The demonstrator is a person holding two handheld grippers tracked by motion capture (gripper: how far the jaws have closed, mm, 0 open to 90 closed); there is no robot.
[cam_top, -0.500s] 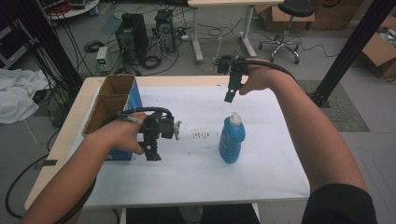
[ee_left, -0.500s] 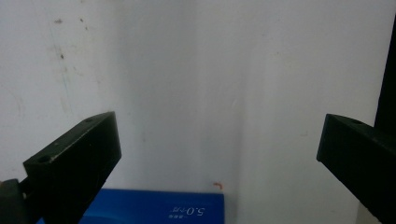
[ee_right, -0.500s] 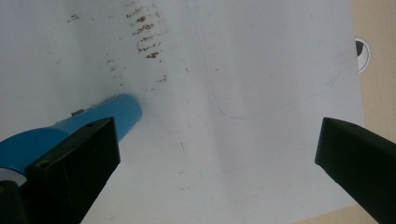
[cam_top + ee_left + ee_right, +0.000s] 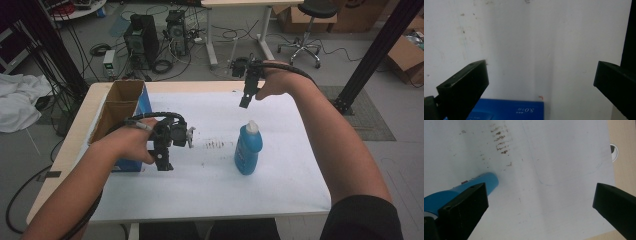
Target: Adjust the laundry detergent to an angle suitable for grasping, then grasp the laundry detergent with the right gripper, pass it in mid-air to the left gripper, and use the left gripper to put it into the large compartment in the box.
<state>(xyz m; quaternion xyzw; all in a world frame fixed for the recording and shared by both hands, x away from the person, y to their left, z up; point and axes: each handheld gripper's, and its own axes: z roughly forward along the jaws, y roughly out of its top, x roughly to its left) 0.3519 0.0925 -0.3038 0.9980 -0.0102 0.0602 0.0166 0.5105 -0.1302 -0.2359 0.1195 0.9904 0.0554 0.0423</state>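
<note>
The bottle (image 4: pixel 248 148) is standing upright on the white sheet (image 4: pixel 210 185) covering the table (image 4: pixel 75 145), blue body, white cap on top, roughly mid-sheet. Everything else here is placed off that bottle.

The right gripper (image 4: pixel 245 102) is hanging in the air past the far side of the bottle, just above its cap, pointing down and not touching it. In the right gripper view its jaws are standing wide apart with nothing between them but bare sheet; the bottle (image 4: pixel 464 192) is peeking out behind the left-hand jaw, outside the gap, so it isn't being held. A patch of brown smudges (image 4: pixel 500 141) is showing on the sheet beyond the bottle in that view.

The left gripper (image 4: pixel 164 161) is sitting well to the left of the bottle, low over the sheet, jaws pointing down. The left gripper view has its jaws spread wide too, empty, with only white sheet in the gap and the blue edge of the box (image 4: pixel 506 110) at the bottom of the frame.

That box (image 4: pixel 122 107) is an open cardboard carton with a blue side, standing further left of the bottle, right beside the left hand (image 4: pixel 125 142). The smudges (image 4: pixel 215 145) are lying between the left gripper and the bottle.
</note>
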